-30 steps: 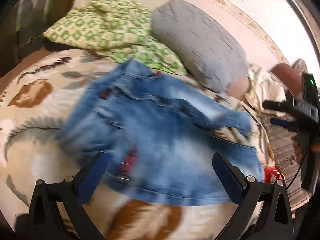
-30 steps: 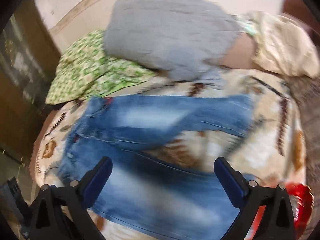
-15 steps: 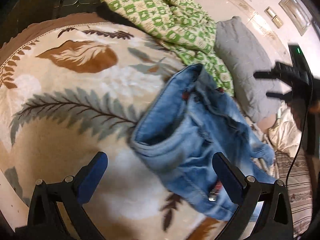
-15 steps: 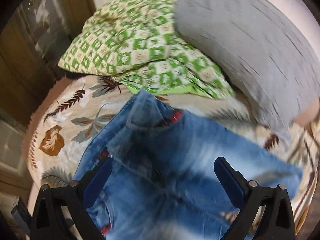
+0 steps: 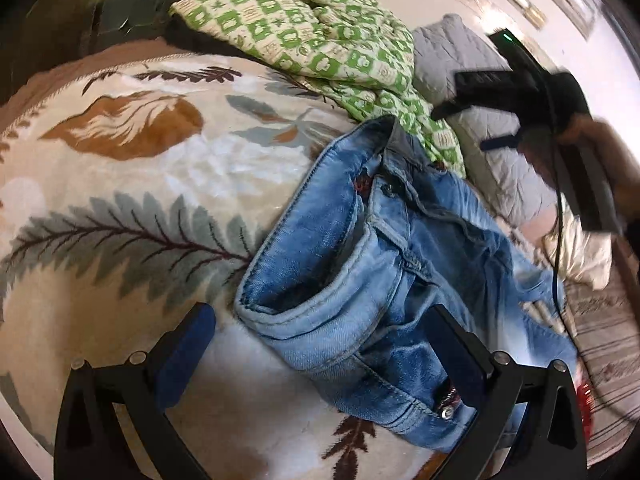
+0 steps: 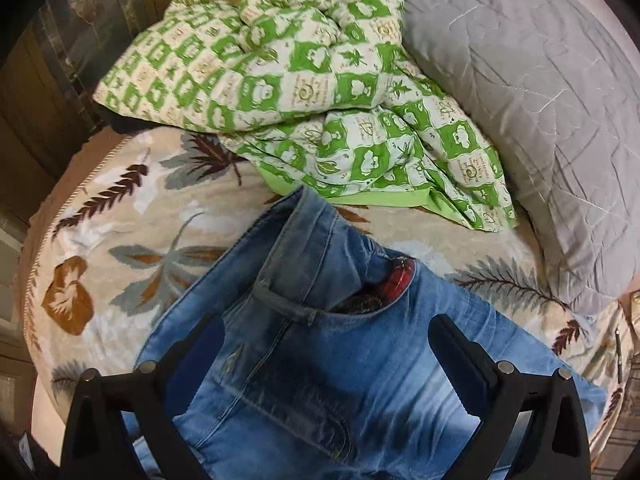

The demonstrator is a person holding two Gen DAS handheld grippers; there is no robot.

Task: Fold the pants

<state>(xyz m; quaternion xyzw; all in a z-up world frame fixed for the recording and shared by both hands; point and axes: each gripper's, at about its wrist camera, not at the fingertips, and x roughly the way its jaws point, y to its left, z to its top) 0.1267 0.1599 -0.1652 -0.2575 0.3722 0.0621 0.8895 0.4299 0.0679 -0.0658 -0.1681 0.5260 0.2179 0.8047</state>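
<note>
A pair of light blue jeans [image 5: 360, 264] lies crumpled on a leaf-patterned bed blanket [image 5: 132, 184], waistband end toward me. My left gripper [image 5: 320, 340] is open, its fingers either side of the waistband corner, holding nothing. My right gripper [image 6: 320, 344] is open just above the jeans [image 6: 320, 344] near the waistband and a red inner label [image 6: 400, 280]. The right gripper also shows in the left wrist view [image 5: 492, 120], open above the far waist end.
A green and white checked quilt [image 6: 304, 80] and a grey pillow [image 6: 540, 100] lie bunched at the head of the bed beyond the jeans. A cream cloth [image 5: 580, 248] and a striped sheet [image 5: 608, 332] lie at the right. A dark wooden cabinet [image 6: 36, 80] stands left.
Both grippers have swung toward the waistband end of the jeans and come closer to it. The jeans have not visibly been taken hold of.
</note>
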